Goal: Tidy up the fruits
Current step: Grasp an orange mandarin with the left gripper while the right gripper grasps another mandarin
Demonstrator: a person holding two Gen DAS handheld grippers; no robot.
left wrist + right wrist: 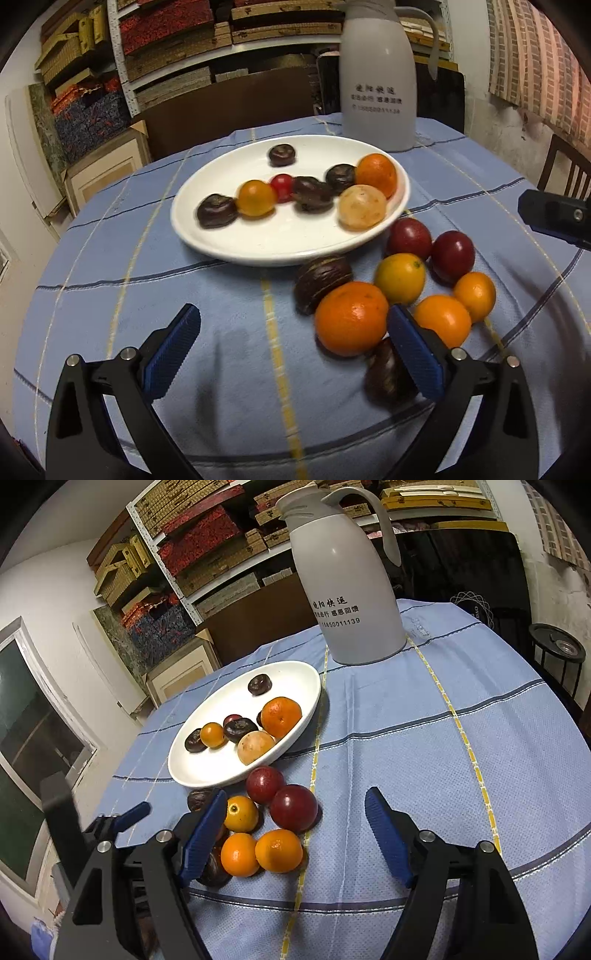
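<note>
both grippers' jaws stand apart, empty. loose fruit (402, 291) lies on the table beside the plate (221, 240), just right of the left gripper (295, 354), left of the right gripper (295, 845).

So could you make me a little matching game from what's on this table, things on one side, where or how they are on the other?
Things:
1. white jug
2. pale round fruit
3. two dark red fruits
4. left gripper

Places or states:
A. on the cloth beside the plate
B. jaws open, nothing between them
C. standing at the far side of the table
D. lying in the white plate

Pairs: 1-C, 2-D, 3-A, 4-B
</note>
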